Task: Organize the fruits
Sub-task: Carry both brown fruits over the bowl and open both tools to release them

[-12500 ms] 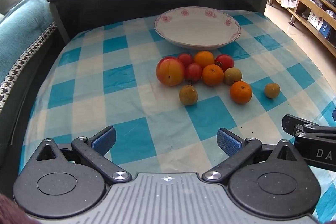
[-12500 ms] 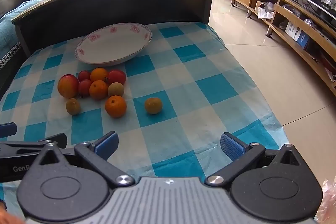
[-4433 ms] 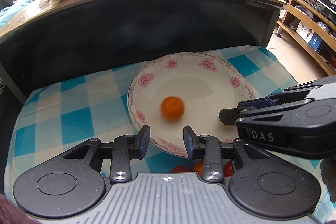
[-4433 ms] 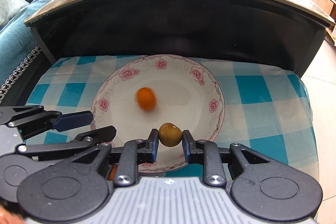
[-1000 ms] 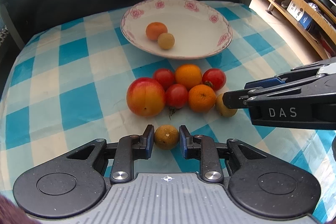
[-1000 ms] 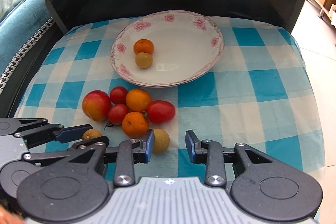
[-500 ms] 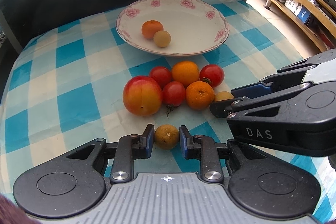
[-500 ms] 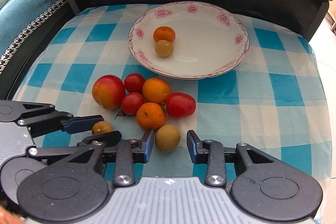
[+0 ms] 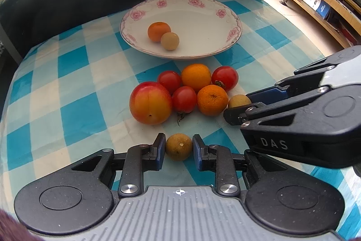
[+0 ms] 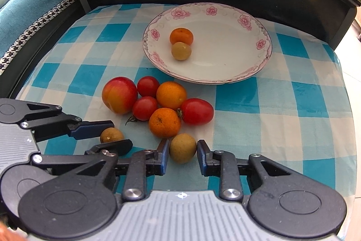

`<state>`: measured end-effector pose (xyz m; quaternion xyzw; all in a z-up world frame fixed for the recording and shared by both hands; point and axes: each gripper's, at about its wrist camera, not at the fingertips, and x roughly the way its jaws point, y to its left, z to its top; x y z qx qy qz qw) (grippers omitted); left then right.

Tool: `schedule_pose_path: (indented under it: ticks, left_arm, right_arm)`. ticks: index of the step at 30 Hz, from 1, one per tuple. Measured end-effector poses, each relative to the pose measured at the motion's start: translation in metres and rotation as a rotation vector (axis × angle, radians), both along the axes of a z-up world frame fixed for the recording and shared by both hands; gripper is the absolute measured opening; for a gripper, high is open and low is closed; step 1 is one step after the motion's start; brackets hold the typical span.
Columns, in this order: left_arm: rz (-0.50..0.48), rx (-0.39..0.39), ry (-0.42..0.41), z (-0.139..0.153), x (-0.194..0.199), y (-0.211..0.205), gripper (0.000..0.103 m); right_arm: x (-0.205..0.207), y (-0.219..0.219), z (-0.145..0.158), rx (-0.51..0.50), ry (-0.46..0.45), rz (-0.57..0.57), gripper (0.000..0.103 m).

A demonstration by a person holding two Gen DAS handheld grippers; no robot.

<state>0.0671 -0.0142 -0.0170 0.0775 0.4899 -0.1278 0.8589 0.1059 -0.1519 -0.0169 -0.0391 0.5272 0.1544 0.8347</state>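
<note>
In the left wrist view, our left hand-held gripper [image 9: 179,149] at lower centre was clenched on a brown longan [image 9: 179,146], both pads touching its sides as it sat on the checked desk [image 9: 74,105]. The plate [image 9: 234,28] lay in the upper centre with an orange [image 9: 158,31] and a longan inside. We judged a straight lift best, clear of the fruit pile [image 9: 183,92].

In the right wrist view, our right hand-held gripper [image 10: 182,154] at lower centre was closing on a pale longan [image 10: 182,148], its pads at the skin. This longan touched a tangerine [image 10: 164,122] above it, so we needed a gentle squeeze and a vertical lift to avoid scattering the pile.
</note>
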Motion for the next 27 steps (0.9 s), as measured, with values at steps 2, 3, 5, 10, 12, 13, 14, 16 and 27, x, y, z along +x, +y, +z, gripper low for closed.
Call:
schedule_pose_path:
  ticks: [2,3,5,10,12,13,14,16,27]
  left_arm:
    - [-0.001,-0.002,0.001,0.000,0.000,0.000,0.034]
    - [-0.001,-0.003,0.002,0.000,0.000,0.001,0.034]
    - [0.000,-0.006,0.004,0.000,0.001,0.001,0.033]
    - [0.019,-0.018,0.012,0.002,0.004,0.006,0.033]
    - [0.030,-0.036,0.020,0.003,0.005,0.009,0.033]
    - [0.034,-0.037,0.020,0.003,0.005,0.010,0.033]
    - [0.036,-0.033,0.017,0.004,0.006,0.010,0.032]
    - [0.036,-0.035,0.014,0.005,0.006,0.010,0.032]
    - [0.051,-0.071,0.005,0.017,0.008,0.015,0.032]
  right_arm:
    - [0.002,-0.001,-0.003,0.006,0.016,-0.009,0.030]
    - [0.002,-0.002,-0.005,0.005,0.022,-0.013,0.030]
    - [0.002,-0.001,-0.005,-0.009,0.014,-0.011,0.030]
    - [-0.001,-0.002,-0.005,-0.040,0.002,-0.009,0.030]
    - [-0.002,-0.006,-0.004,-0.042,0.000,-0.018,0.030]
    - [-0.002,-0.008,-0.003,-0.042,-0.003,-0.026,0.030]
    - [-0.002,-0.011,-0.002,-0.040,-0.004,-0.033,0.030]
    - [-0.003,-0.014,0.000,-0.036,-0.008,-0.040,0.030]
    - [-0.003,-0.020,0.012,-0.014,-0.041,-0.060,0.030]
